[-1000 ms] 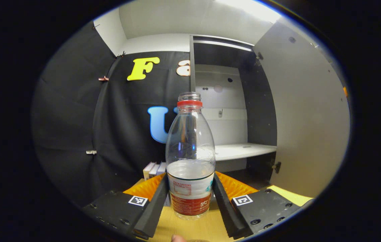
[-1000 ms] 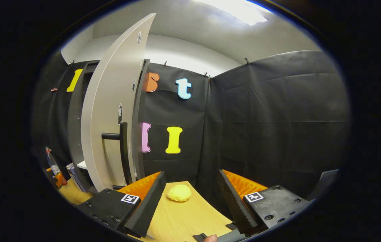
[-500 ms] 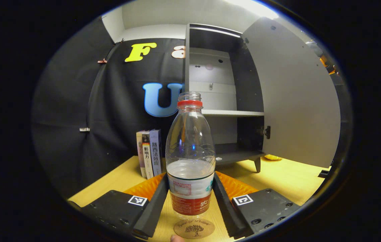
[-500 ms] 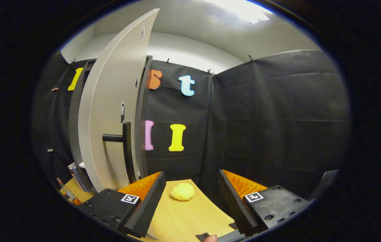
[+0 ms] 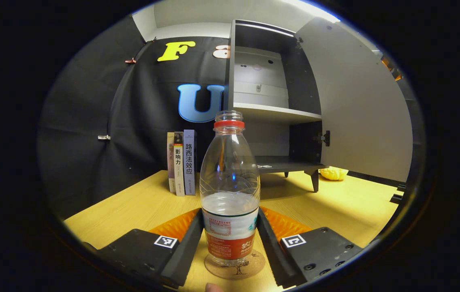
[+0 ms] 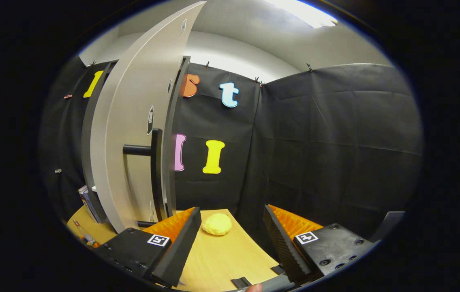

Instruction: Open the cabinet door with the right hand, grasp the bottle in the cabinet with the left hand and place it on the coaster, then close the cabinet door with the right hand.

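Bottle over the coaster, cabinet door open: placement nearly complete.

The left gripper [image 5: 230, 239] clamps the water bottle [image 5: 230, 190] between both fingers, its base on or just above the cork coaster [image 5: 234, 267] under the jaws. Release remains. The right gripper [image 6: 232, 235] is spread and empty, the door handle [image 6: 155, 170] ahead to its left; closing the cabinet door [image 6: 132, 121] is left.

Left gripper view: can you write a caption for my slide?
The left gripper holds the bottle on the coaster, in front of the open cabinet door.
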Tool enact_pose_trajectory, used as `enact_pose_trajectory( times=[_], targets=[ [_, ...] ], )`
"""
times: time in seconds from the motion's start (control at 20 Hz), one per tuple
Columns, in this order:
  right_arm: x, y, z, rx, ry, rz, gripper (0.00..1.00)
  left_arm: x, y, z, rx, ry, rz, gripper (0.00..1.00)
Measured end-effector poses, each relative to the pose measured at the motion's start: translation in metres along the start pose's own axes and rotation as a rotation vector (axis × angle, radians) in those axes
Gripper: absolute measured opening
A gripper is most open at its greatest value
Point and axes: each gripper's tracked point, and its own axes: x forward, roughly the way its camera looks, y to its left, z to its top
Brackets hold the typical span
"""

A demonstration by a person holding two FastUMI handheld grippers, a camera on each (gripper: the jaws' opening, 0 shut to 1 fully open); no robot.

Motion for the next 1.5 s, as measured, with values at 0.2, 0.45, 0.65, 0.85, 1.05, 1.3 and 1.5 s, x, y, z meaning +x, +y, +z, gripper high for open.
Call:
enact_pose_trajectory(
  times=[0.2,0.45,0.65,0.85,1.05,1.3,1.5],
  targets=[
    [-0.002,-0.002,-0.003,0.006,0.011,-0.004,0.97,0.003,-0.005,-0.016,-0.002,0.021,-0.001,0.79],
    [0.002,-0.002,-0.003,0.008,0.01,0.005,0.97,-0.004,-0.006,-0.021,-0.052,0.066,0.02,0.94],
    [0.008,0.0,-0.002,0.024,0.007,0.023,0.96,-0.014,-0.008,-0.015,-0.05,0.079,0.029,0.95],
    [0.009,0.0,-0.001,0.056,0.001,0.052,0.96,-0.039,-0.01,0.003,-0.051,0.111,0.065,0.95],
    [0.013,0.004,0.005,0.033,-0.022,0.096,0.96,-0.058,-0.015,0.07,-0.04,0.068,0.111,0.95],
    [0.018,0.005,0.009,0.09,-0.031,0.145,0.95,-0.06,-0.039,0.179,-0.092,0.001,0.086,0.95],
    [0.023,0.0,0.023,0.12,-0.076,0.156,0.96,-0.061,-0.049,0.253,-0.128,-0.01,0.091,0.95]
  ],
)
